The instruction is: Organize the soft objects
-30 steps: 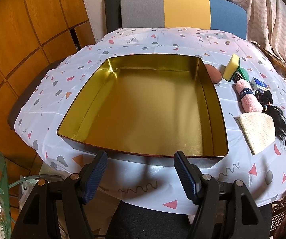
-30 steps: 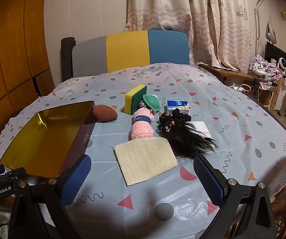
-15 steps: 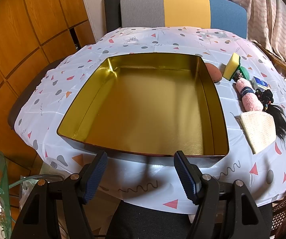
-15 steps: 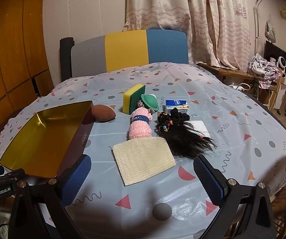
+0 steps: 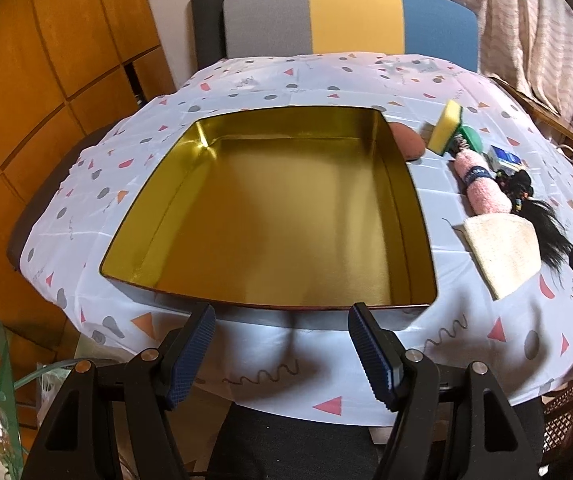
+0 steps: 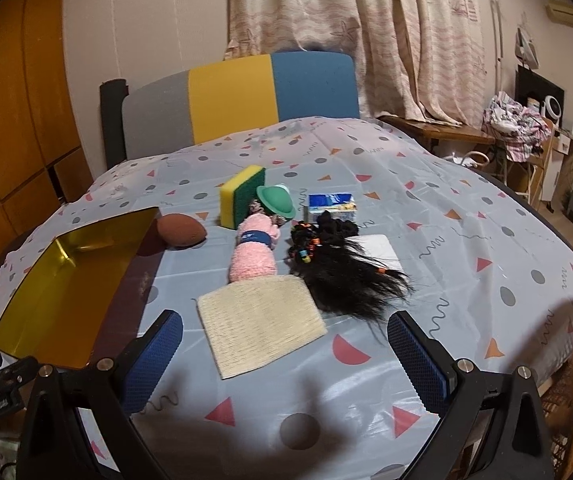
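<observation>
**First pick: the cloth nearest the right claw, then into the gold tin**

Nothing is packed yet. The right claw (image 6: 284, 354) hangs wide and empty above the near edge of the surface (image 6: 466, 280); the left claw (image 5: 280, 344), also wide and empty, sits just before the near wall of the gold tin (image 5: 418, 216).

The beige cloth (image 6: 260, 322) lies flat just right of the tin, nearest the right claw. It is thin, so I would come down steeply on its near corner and pinch up a fold, not skate over the slick cover.

Beyond the cloth, touching its far edge, is the pink roll (image 6: 252, 254); the black hair bundle (image 6: 342, 268) overlaps the cloth's right corner and may drag along. Further back stand the brown ball (image 6: 180, 230) against the tin's far right corner, the sponge (image 6: 242, 196), a green cap (image 6: 276, 202) and a blue packet (image 6: 330, 206).

The tin's right wall stands between cloth and inside; lift over it. Right of the hair the cover is open.
</observation>
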`<state>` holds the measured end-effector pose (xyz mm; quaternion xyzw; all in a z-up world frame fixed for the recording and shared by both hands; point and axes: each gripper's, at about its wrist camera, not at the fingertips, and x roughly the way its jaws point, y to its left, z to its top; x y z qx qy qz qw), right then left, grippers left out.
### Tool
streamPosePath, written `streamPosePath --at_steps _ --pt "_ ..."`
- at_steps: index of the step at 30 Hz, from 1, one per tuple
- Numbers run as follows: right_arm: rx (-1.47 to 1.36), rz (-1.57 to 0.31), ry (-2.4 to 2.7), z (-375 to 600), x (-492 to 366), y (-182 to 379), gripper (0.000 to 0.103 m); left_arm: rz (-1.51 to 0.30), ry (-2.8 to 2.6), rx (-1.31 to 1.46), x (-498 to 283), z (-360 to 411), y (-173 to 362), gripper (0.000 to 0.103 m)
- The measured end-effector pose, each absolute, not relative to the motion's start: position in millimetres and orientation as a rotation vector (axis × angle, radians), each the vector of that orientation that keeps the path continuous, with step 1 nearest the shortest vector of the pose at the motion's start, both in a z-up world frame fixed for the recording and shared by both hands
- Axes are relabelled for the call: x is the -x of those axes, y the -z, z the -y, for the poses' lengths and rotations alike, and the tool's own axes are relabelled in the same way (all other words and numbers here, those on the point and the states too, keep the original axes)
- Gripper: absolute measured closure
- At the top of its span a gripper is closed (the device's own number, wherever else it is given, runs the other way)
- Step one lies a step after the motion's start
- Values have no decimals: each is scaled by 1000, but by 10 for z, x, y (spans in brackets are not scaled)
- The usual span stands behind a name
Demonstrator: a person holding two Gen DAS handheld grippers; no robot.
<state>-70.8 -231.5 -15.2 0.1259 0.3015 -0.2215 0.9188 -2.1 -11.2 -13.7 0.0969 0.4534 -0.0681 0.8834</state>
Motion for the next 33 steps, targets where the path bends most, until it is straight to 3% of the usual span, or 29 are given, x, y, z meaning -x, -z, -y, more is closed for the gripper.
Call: streamPosePath --at_steps 11,16,22,26,33 --pt "-326 -647 526 2615 748 219 0 -921 296 -139 75 162 121 33" --pt "-422 -688 662 2935 834 318 0 -1053 520 6 34 277 260 33" --pt "-400 -659 758 3144 919 228 0 -1026 607 -90 24 749 162 32" --pt "-383 -619 791 3251 952 91 0 -1027 680 -112 -47 1169 141 20" --pt "-401 -558 809 3386 1047 -65 0 -1086 689 -109 -214 1767 389 20"
